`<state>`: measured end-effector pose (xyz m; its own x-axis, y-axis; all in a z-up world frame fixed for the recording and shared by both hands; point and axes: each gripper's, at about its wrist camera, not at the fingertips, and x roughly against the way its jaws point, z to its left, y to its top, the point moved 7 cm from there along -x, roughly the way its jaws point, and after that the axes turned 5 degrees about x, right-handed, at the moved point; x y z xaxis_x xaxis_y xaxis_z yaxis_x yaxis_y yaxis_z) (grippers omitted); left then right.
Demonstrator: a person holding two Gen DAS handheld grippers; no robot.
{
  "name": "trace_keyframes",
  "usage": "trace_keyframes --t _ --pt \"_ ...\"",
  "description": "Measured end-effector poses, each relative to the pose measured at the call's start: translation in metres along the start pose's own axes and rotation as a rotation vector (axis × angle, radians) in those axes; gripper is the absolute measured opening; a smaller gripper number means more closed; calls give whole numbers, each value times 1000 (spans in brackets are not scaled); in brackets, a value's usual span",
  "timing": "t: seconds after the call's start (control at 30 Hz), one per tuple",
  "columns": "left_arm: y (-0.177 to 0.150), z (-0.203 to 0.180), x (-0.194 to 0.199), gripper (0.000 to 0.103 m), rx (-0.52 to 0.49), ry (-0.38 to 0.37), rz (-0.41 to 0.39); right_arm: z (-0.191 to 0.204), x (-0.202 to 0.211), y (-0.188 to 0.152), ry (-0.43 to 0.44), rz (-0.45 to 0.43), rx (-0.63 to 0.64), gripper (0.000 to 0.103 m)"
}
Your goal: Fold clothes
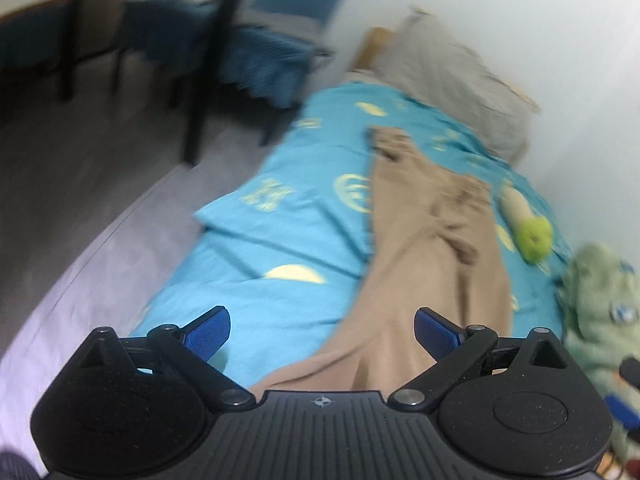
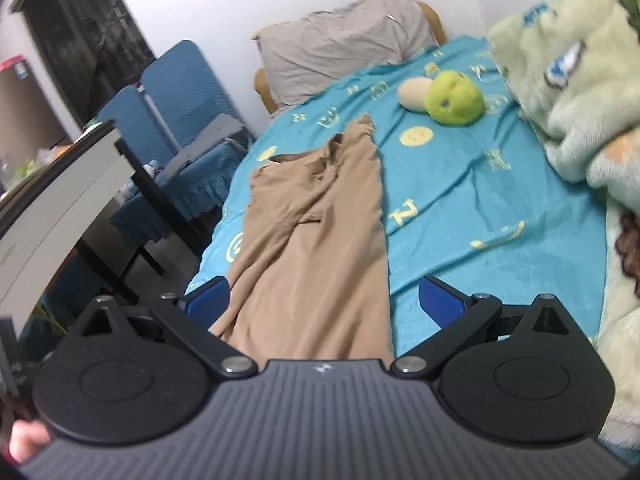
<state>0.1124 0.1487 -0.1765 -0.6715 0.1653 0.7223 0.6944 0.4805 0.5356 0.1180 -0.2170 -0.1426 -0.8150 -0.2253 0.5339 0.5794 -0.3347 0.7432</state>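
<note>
Tan trousers (image 1: 424,248) (image 2: 316,216) lie lengthwise on a turquoise patterned bedsheet (image 1: 280,240) (image 2: 480,200), waistband at the far end, legs running toward me. My left gripper (image 1: 322,330) hangs open above the near leg ends, blue pads wide apart with nothing between them. My right gripper (image 2: 324,300) is also open over the near part of the trousers, the cloth passing under the gap between its pads. The left wrist view is blurred by motion.
A green and cream plush toy (image 2: 444,96) (image 1: 528,228) lies beside the trousers. A pale green fleece blanket (image 2: 568,92) (image 1: 596,304) is piled at the right. A grey pillow (image 2: 344,48) lies at the headboard. A black table (image 2: 80,208) and blue-covered chairs (image 2: 188,120) stand left of the bed.
</note>
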Motion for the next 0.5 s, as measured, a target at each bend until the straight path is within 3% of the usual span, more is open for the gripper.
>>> trace_keyframes --t 0.23,0.37,0.5 --pt "-5 54 -10 94 285 63 80 -9 -8 -7 38 45 -75 103" --pt "-14 72 -5 91 393 69 99 -12 -10 -9 54 65 -112 103" --pt "-29 68 -1 84 432 -5 158 -15 -13 -11 64 81 -147 103"
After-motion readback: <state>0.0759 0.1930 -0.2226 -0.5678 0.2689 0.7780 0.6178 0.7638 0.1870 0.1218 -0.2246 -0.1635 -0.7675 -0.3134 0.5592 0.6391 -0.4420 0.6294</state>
